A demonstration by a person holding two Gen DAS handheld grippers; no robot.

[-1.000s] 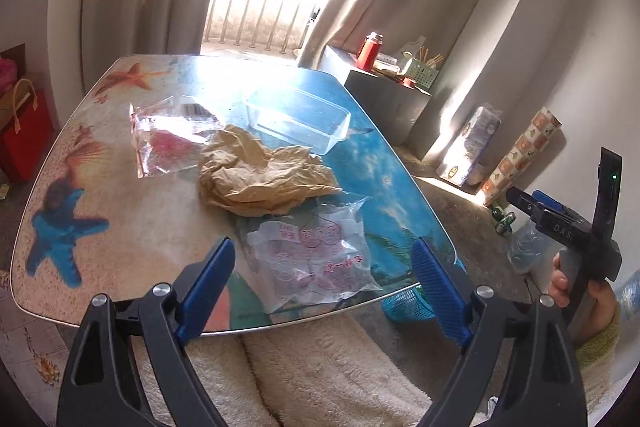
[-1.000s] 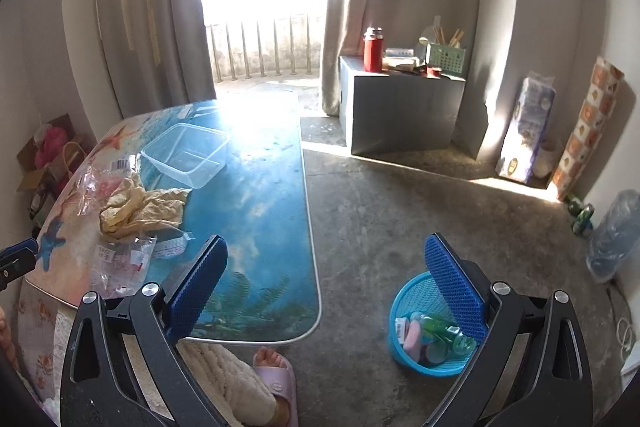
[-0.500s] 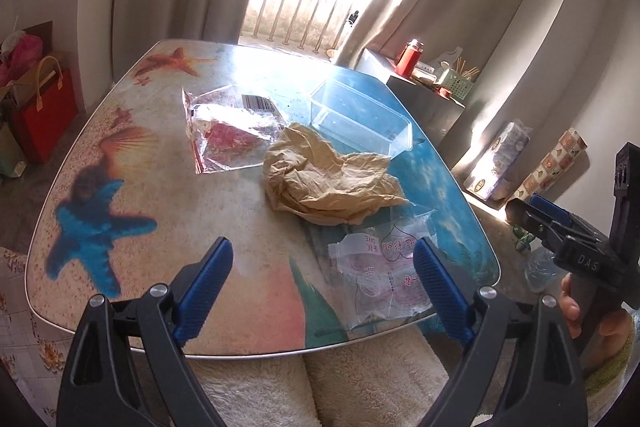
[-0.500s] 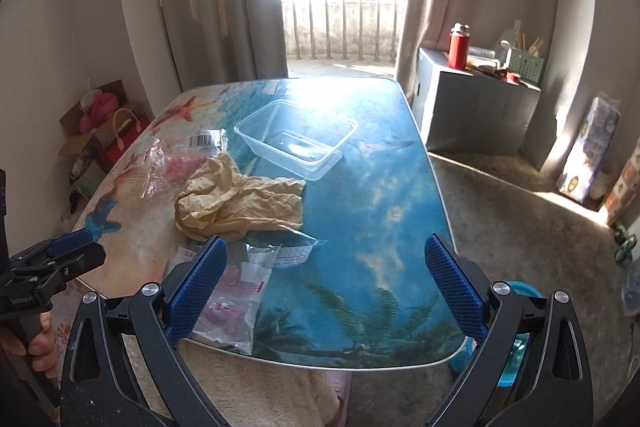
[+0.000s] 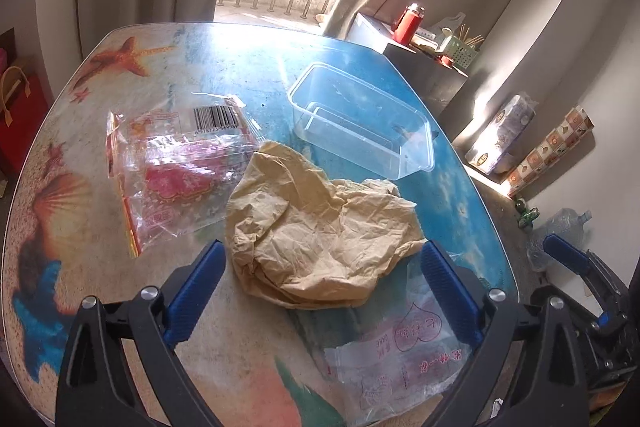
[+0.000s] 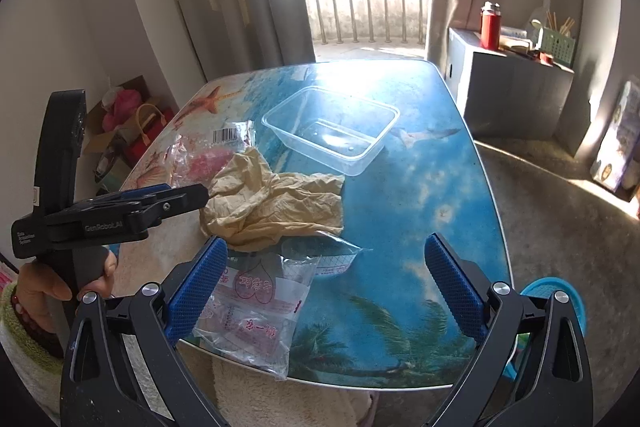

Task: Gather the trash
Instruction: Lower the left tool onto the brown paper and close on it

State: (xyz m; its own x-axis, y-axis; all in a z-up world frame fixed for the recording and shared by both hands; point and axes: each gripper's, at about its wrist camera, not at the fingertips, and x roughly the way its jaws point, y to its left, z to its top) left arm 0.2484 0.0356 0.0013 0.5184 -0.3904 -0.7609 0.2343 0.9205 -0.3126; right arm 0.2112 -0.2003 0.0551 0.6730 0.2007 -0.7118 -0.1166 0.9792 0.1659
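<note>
A crumpled brown paper [image 5: 320,227] [image 6: 272,203] lies mid-table. My left gripper [image 5: 322,259] hovers at its near edge with jaws opening; the paper shows between the blue pads, untouched. Left of the paper lies a clear wrapper with red print and a barcode [image 5: 176,163] [image 6: 208,155]. Behind it stands an empty clear plastic container [image 5: 360,123] [image 6: 332,131]. A clear bag with pink heart print [image 5: 400,355] [image 6: 256,303] hangs over the near table edge. My right gripper [image 6: 326,247] is open above the near edge, holding nothing, with its left pad over that bag.
The table [image 6: 420,187] has a sea-print glass top. A blue basket [image 6: 560,295] sits on the floor at the near right. A grey cabinet [image 6: 512,87] with a red flask [image 6: 490,25] stands beyond. A red bag [image 5: 16,107] is on the floor at left.
My left gripper moved forward over the table to the brown paper and its jaws widened. My right gripper swung left from the floor basket to the table's near edge.
</note>
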